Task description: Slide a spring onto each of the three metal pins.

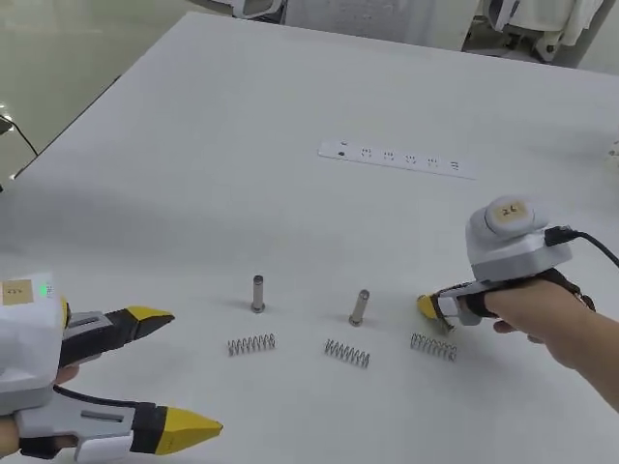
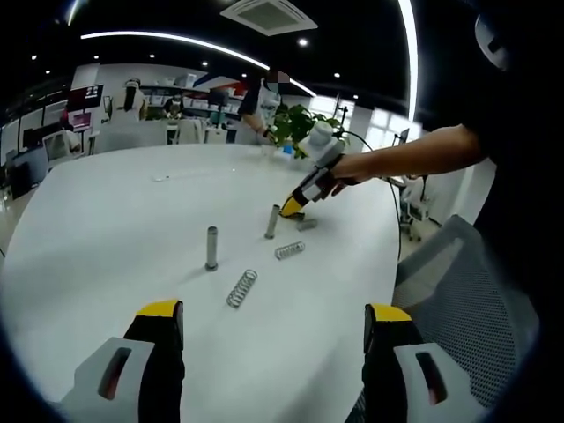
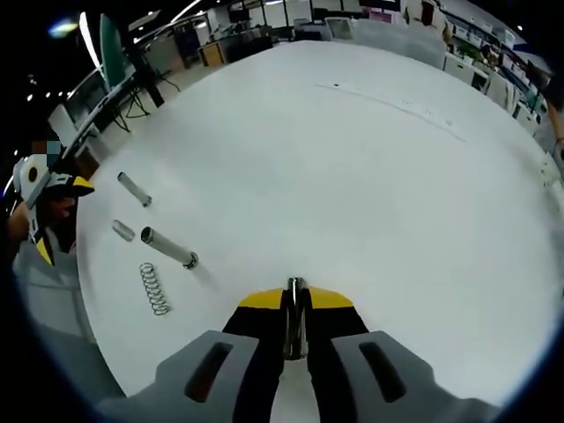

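Lower left of the head view, the left gripper (image 1: 169, 367) sits low over the white table (image 1: 290, 116). Its yellow-tipped jaws are spread wide, hold nothing, and point toward the frame's centre. At the right edge a hand (image 1: 527, 314) reaches in with the right gripper (image 1: 432, 307), tips angled down at the table. In the right gripper view its jaws are clamped on the held pin (image 3: 295, 339), a short metal rod at bottom centre.

In the middle of the head view stand an upright pin (image 1: 258, 293) and, to its right, a leaning pin (image 1: 359, 307). Just below them three coils lie flat in a row: the left spring (image 1: 251, 344), the middle spring (image 1: 347, 353) and the right spring (image 1: 433, 347), which is just under the right gripper's tips. A power strip (image 1: 397, 159) lies upper centre-right.
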